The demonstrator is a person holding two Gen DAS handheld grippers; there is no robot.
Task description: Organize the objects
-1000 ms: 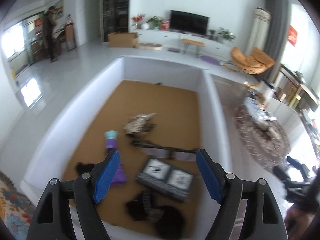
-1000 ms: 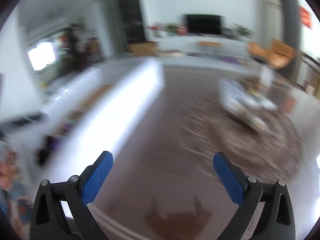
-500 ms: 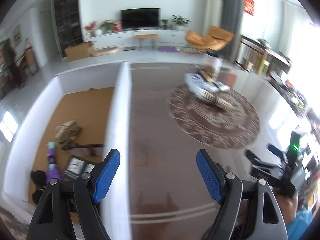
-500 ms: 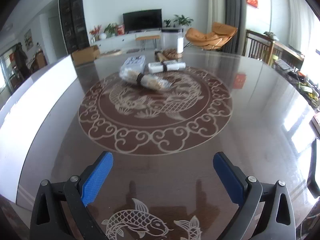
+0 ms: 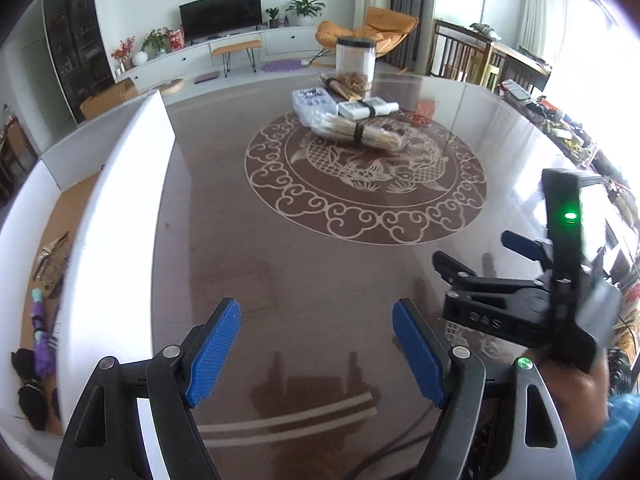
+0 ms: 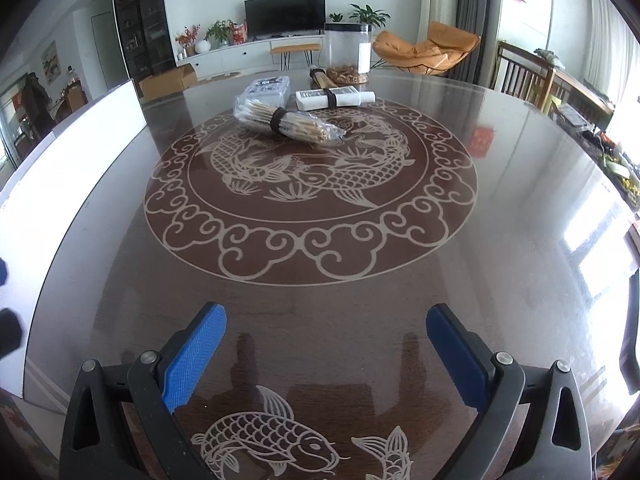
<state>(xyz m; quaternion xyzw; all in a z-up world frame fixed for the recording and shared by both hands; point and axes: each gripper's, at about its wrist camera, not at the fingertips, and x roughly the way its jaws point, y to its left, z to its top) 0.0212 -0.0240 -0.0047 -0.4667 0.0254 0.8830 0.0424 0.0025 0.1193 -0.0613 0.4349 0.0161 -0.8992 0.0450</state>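
At the far side of the round dark table [image 6: 500,184] lies a bagged bundle of wooden sticks [image 6: 288,122] [image 5: 360,134] with a black band. Behind it are a white banded packet [image 6: 332,98] [image 5: 366,108], a clear plastic box [image 6: 268,88] [image 5: 314,100] and a clear jar [image 6: 346,52] [image 5: 355,62]. My left gripper [image 5: 316,344] hangs open and empty over the near table, beside the white bin wall [image 5: 120,200]. My right gripper [image 6: 326,344] [image 5: 476,250] is open and empty too, to the right of the left one, held by a hand [image 5: 568,388].
The white bin at the left has a brown floor [image 5: 60,216] holding a purple item [image 5: 40,340], black items [image 5: 30,396] and a tan bundle [image 5: 50,256]. A small red tag [image 6: 482,140] lies on the table's right. Chairs and a cluttered sideboard stand beyond the right rim.
The left view swung right from over the bin's contents to the table. The right view swung from the bin wall to the table, then held. Both grippers stayed open.
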